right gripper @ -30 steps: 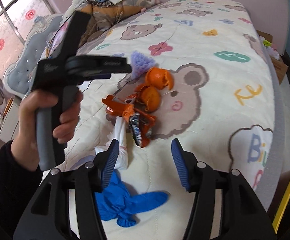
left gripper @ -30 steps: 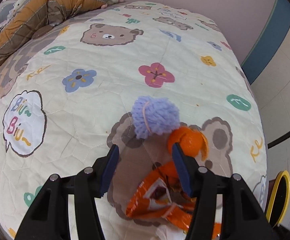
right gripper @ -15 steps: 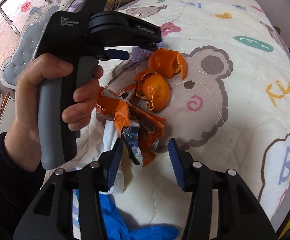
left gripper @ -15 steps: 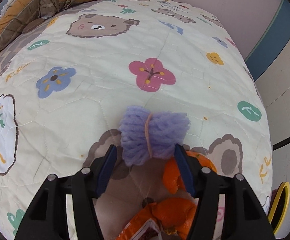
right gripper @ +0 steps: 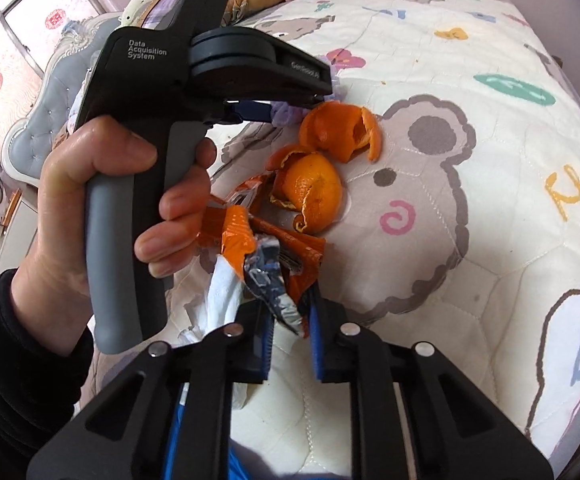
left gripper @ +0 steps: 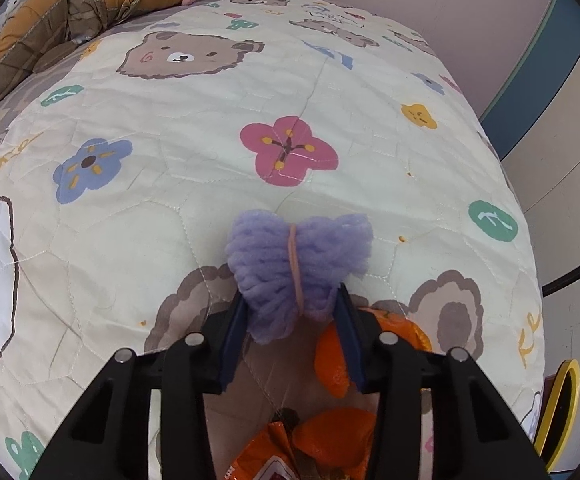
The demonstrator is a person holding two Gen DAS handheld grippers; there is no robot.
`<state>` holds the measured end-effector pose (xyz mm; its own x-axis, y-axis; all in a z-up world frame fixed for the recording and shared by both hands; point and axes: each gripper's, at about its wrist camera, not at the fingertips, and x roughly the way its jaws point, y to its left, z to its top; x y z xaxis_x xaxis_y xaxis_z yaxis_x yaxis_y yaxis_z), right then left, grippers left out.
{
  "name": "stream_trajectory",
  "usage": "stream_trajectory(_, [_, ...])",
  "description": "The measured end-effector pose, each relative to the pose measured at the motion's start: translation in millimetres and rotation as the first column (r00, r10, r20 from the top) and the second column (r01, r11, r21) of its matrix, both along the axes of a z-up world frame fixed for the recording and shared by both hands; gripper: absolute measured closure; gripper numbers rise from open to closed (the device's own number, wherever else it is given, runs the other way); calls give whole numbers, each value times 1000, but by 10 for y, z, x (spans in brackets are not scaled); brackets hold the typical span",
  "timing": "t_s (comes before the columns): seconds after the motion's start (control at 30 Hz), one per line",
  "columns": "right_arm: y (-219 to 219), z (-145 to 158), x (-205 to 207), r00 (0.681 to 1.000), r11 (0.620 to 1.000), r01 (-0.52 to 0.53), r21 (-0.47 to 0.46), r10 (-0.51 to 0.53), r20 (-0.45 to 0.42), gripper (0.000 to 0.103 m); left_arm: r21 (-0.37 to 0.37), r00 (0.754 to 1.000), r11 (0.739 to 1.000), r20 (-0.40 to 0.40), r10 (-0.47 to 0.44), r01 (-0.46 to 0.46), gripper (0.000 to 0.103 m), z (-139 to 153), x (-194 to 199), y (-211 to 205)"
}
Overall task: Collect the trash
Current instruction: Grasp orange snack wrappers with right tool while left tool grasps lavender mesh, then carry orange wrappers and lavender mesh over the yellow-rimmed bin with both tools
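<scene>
A purple yarn bundle (left gripper: 302, 248) tied with a pink band lies on the bear-print bed cover (left gripper: 170, 220). My left gripper (left gripper: 290, 304) has its closing jaws around the bundle's lower half, and both blue pads press into it. Orange peels (right gripper: 342, 132) and a half-peeled orange (right gripper: 314, 192) lie just behind. My right gripper (right gripper: 292, 300) is shut on the silver-lined end of an orange snack wrapper (right gripper: 234, 228). A crumpled white tissue (right gripper: 222, 296) lies beside that wrapper, on its left. A hand (right gripper: 102, 168) holds the left gripper's grey handle.
A blue glove (right gripper: 174, 432) lies under the right gripper. A folded brown quilt (left gripper: 50, 28) is piled at the bed's far left. A grey padded headboard (right gripper: 34, 120) and a window stand on the left. A yellow-rimmed object (left gripper: 562, 400) stands beyond the bed's right edge.
Both grippers came down toward the trash. The left jaws narrowed around the purple yarn bundle. The right jaws went from wide apart to shut on the snack wrapper.
</scene>
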<state>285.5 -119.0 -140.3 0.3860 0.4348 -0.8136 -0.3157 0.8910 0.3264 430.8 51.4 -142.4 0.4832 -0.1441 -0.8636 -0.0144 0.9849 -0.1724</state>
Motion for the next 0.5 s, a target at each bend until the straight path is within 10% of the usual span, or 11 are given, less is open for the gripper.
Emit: stream_trajectory(0.5, [-280,264,-325,997,1000,23,-8,-22,75,93,-17,998,1000,54,9,-8,74,337,-287,155])
